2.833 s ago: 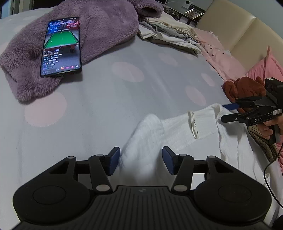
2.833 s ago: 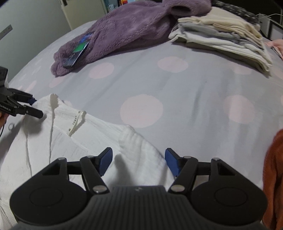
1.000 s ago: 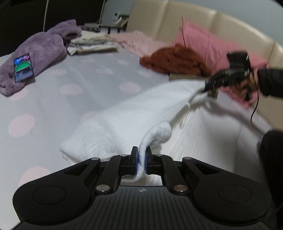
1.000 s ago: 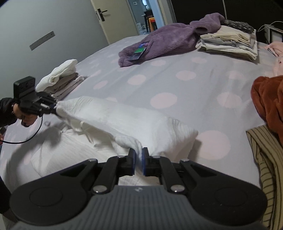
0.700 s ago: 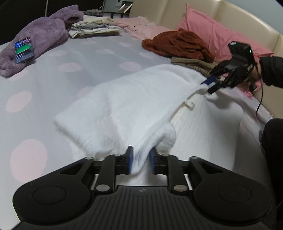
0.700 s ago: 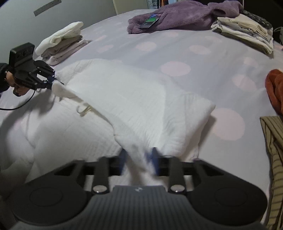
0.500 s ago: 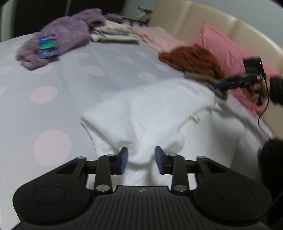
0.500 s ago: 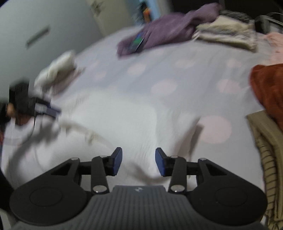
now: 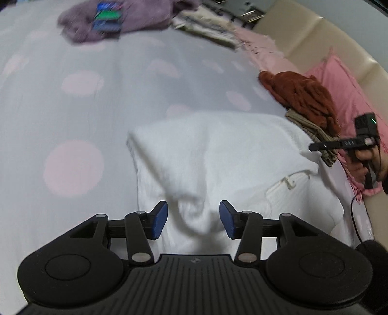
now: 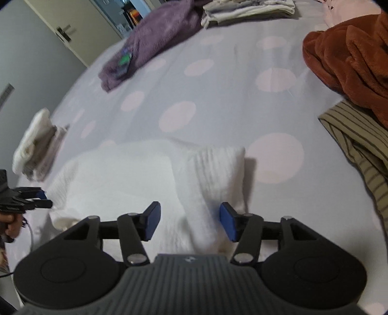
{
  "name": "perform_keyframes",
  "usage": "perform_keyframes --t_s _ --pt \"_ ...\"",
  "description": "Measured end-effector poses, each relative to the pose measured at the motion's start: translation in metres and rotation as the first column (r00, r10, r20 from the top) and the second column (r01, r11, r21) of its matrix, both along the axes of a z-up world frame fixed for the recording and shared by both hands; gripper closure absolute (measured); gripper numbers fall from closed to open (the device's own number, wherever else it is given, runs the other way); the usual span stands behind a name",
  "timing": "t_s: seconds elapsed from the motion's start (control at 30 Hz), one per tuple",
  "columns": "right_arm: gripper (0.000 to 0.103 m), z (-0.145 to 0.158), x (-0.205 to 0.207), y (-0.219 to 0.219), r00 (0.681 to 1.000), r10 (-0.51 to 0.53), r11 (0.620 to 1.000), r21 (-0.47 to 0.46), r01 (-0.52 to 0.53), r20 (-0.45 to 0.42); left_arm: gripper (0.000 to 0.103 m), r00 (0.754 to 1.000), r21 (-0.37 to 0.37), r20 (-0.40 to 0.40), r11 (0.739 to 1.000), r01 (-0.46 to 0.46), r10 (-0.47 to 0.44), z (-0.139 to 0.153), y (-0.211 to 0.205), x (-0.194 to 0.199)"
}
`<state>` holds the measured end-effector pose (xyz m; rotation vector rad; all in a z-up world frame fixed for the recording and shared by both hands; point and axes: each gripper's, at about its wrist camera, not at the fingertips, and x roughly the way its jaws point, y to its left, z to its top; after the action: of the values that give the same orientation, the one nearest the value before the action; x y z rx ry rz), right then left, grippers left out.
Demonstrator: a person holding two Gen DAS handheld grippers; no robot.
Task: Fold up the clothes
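My left claw (image 9: 193, 219) and my right claw (image 10: 189, 221) both stand with their blue pads apart, gripping nothing, each poised over a folded-over corner of the white garment (image 9: 218, 155). The garment lies folded on the polka-dot bed (image 9: 72, 101) at its near edge. A rust-red fleece (image 10: 351, 55) and a striped garment (image 10: 359, 138) sit toward the right edge.

Setting: home bedroom | bed sheet (image 9: 169, 80), grey with pink dots, fills both views | padded cream headboard (image 9: 322, 36) and pink pillow (image 9: 339, 82) far right | door with handle (image 10: 64, 31) far left | folded clothes stack (image 10: 247, 9) far.
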<state>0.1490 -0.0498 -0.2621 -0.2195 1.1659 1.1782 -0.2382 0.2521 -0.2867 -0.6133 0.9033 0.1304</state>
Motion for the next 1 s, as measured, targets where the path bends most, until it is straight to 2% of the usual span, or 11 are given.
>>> perform_keyframes --t_s 0.13,0.17,0.23,0.33,0.43,0.53,0.67,0.73,0.83,0.9,1.0 --pt "0.05 -0.002 -0.004 -0.012 0.997 0.031 0.999 -0.016 -0.032 -0.069 0.06 0.999 -0.091 0.047 0.996 -0.014 0.018 -0.006 0.005 0.003" --pt "0.067 -0.005 -0.004 -0.012 0.996 0.032 0.999 -0.025 -0.035 -0.089 0.065 0.998 -0.113 0.056 0.993 -0.024 0.03 -0.009 0.009 0.007" --pt "0.093 -0.007 -0.004 -0.01 0.995 0.019 0.998 -0.053 -0.024 -0.093 0.094 0.994 -0.148 0.097 0.988 -0.04 0.055 -0.011 0.016 0.01" --pt "0.096 0.004 0.0 -0.015 0.995 0.006 0.999 0.032 -0.003 -0.097 0.099 0.972 -0.167 0.219 0.985 -0.046 0.083 -0.007 0.026 0.003" --pt "0.096 0.021 0.008 -0.032 0.989 0.026 0.982 0.191 0.001 -0.143 0.099 0.943 -0.128 0.326 0.991 -0.031 0.072 0.003 0.03 -0.018" --pt "0.096 0.022 0.015 -0.047 0.983 0.032 0.967 0.256 0.016 -0.183 0.099 0.954 -0.1 0.293 0.994 -0.04 0.068 -0.003 0.03 -0.03" --pt "0.096 -0.007 0.017 -0.05 0.987 -0.013 0.987 0.154 0.038 -0.161 0.099 0.984 -0.069 0.16 0.996 -0.061 0.072 -0.022 0.027 -0.031" --pt "0.096 -0.026 0.016 -0.049 0.99 -0.024 0.997 0.064 0.033 -0.141 0.099 0.986 -0.069 0.151 0.996 -0.054 0.064 -0.022 0.024 -0.031" --pt "0.096 -0.037 0.017 -0.057 0.984 -0.073 0.995 0.048 0.082 -0.16 0.099 0.989 -0.068 0.138 0.997 -0.044 0.053 -0.022 0.02 -0.031" --pt "0.089 -0.035 0.015 -0.062 0.983 -0.101 0.991 0.068 0.112 -0.156 0.098 0.991 -0.067 0.129 0.997 -0.037 0.046 -0.022 0.017 -0.031" --pt "0.058 -0.023 0.012 -0.067 0.983 -0.13 0.985 0.094 0.143 -0.132 0.07 0.99 -0.039 0.138 0.999 -0.031 0.036 -0.013 0.013 -0.035"
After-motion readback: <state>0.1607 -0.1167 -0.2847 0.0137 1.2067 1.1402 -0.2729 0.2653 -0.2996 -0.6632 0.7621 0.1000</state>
